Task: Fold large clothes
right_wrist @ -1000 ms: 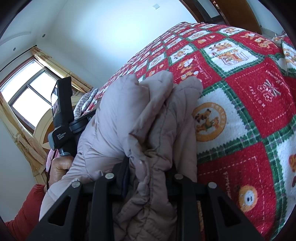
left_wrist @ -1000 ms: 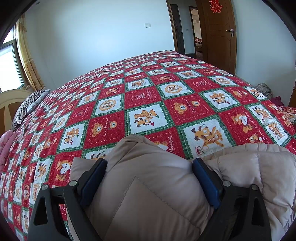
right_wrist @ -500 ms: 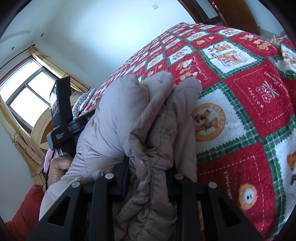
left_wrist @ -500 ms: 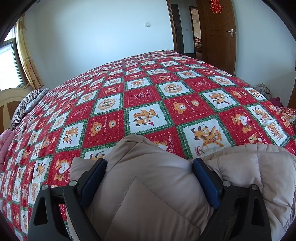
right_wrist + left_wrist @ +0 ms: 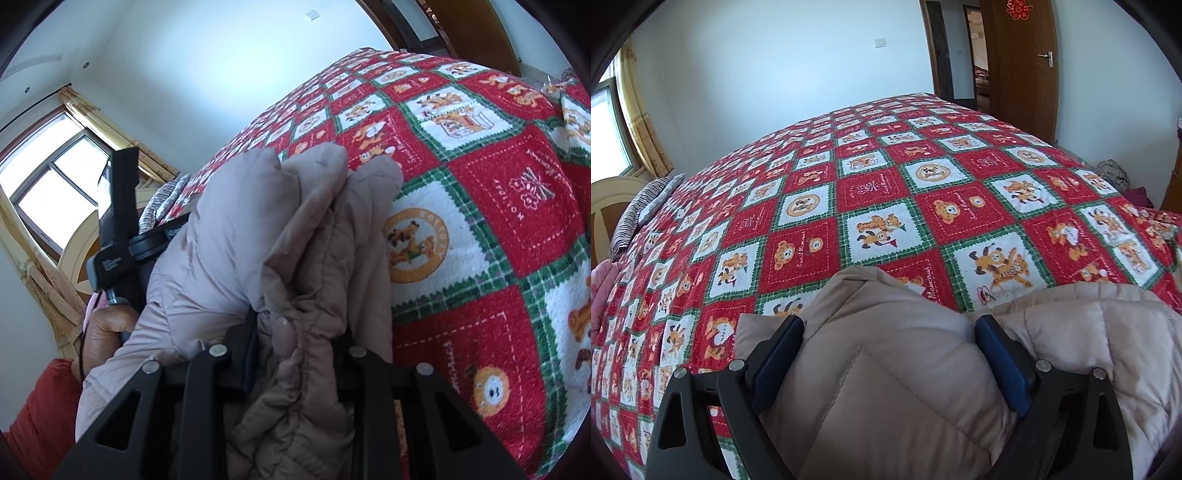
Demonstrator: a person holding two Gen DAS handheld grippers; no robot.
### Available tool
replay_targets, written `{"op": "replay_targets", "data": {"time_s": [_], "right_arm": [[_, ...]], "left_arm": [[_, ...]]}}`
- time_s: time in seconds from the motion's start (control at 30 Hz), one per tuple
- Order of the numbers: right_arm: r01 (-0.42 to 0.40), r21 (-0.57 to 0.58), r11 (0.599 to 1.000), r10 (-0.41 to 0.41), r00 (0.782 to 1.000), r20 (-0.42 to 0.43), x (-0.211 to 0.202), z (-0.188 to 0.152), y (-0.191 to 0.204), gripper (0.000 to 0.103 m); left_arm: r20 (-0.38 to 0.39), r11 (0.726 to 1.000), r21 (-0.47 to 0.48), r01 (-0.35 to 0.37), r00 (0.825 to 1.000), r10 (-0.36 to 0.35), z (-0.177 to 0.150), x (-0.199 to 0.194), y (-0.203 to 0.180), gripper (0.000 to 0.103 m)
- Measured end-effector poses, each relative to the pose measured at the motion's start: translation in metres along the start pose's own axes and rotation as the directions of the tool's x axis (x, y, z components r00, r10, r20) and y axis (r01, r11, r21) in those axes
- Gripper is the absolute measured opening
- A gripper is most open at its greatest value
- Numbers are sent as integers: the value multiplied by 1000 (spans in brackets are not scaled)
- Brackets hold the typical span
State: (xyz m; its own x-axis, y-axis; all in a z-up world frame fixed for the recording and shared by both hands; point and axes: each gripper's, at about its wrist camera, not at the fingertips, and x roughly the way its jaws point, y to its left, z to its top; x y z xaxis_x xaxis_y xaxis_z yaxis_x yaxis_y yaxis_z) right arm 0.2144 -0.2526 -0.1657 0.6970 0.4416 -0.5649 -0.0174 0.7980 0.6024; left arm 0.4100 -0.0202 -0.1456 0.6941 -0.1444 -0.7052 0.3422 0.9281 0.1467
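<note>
On bedspread (image 5: 886,192) edge, both grippers' fingers (image 5: 779,354) clamp puffy jacket (image 5: 886,369) (bunched).

L gripper (image 5: 889,363) view panned slightly right w/ jacket (image 5: 886,398); pillow (image 5: 646,210) slid toward left edge.

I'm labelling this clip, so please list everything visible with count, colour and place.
Jacket: one, beige, puffy, near edge of the bed, bunched between both tools.
Blanket: one, red, green and white bear squares, covering the bed.
Pillow: one, striped grey, far left.
Door: one, brown, back right.
Window: one, yellow curtains, left.
Left tool: black, jacket bulging between its fingers.
Right tool: black, shut on jacket.
</note>
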Motion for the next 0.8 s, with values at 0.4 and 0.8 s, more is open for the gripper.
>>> {"op": "replay_targets", "data": {"time_s": [0.4,0.8], "right_arm": [[9,-1,1000,-9,1000,-3,0,1,2,28],[25,-50,998,-27,999,-47,-3,12,5,39]], "left_arm": [[52,987,-109,117,992,-112,-97,-110,67,94],[-11,800,-446,401,891,-453,-138,-75,97,98]]}}
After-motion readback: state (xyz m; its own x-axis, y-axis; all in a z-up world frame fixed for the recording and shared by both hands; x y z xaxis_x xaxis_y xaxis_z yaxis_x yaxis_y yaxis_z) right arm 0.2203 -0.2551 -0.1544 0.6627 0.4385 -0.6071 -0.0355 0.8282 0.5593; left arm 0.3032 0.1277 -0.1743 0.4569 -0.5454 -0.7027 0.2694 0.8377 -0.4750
